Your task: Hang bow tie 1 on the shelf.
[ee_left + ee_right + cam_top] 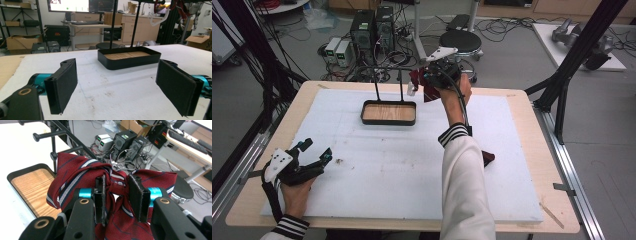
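Right now the right gripper [116,197] has its two black jaws closed most of the way on the knot of a dark red necktie [75,180] with thin white and navy stripes, so the fabric bunches out to either side of the pads. In the high view this gripper [438,75] is held raised just behind the far right corner of the black tray [389,120], beside the stand's black hanging pegs [43,136], which suggests the tie is being carried to a peg to hang. A loose dark red end [488,158] lies on the white foam mat [377,170], well to the near right of the tray. The tray is the stand's base, a shallow black tray with a wood-grain floor and two thin black posts [388,85] rising from its far edge; nothing lies in it. The left gripper [314,155] rests on the mat near the front left, well apart from the tray, jaws wide open and holding nothing, apparently waiting its turn.
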### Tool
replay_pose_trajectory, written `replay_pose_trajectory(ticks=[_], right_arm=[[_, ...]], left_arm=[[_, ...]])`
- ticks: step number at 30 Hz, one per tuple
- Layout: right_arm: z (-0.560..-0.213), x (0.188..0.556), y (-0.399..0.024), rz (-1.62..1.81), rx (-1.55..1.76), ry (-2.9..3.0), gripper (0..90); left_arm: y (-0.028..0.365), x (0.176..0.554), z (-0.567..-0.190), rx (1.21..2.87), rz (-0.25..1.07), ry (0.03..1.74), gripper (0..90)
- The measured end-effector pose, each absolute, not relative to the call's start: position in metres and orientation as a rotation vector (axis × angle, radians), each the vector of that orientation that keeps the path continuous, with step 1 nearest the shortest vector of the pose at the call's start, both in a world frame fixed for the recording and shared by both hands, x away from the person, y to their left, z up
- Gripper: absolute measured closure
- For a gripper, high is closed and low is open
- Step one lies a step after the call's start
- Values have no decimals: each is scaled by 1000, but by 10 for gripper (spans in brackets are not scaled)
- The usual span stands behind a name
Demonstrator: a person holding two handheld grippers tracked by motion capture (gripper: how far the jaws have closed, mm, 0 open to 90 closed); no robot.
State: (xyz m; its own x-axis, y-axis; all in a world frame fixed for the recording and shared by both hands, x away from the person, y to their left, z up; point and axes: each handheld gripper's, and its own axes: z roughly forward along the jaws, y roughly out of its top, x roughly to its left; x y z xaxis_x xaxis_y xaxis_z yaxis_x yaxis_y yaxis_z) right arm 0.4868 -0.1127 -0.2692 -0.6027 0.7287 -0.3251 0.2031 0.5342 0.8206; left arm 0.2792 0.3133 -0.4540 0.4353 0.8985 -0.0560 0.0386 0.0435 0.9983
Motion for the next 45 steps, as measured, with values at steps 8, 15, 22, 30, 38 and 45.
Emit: replay_pose_trajectory(ticks=[8, 15, 22, 30, 38, 45], right_arm=[[-277, 488, -121, 988, 793, 2112, 683], [-282, 489, -122, 970, 818, 2130, 682], [-289, 492, -126, 978, 861, 2159, 682], [-308, 494, -132, 1023, 928, 2182, 682], [-318, 497, -127, 1035, 954, 2226, 679], [-332, 501, -122, 1055, 1003, 2277, 679]], left_arm=[[313, 279, -454, 1374, 823, 911, 178], [313, 279, -454, 1373, 822, 910, 178], [313, 279, -454, 1371, 822, 909, 178], [313, 279, -454, 1370, 823, 907, 178], [313, 279, -454, 1372, 823, 908, 178], [313, 279, -454, 1371, 825, 906, 178]])
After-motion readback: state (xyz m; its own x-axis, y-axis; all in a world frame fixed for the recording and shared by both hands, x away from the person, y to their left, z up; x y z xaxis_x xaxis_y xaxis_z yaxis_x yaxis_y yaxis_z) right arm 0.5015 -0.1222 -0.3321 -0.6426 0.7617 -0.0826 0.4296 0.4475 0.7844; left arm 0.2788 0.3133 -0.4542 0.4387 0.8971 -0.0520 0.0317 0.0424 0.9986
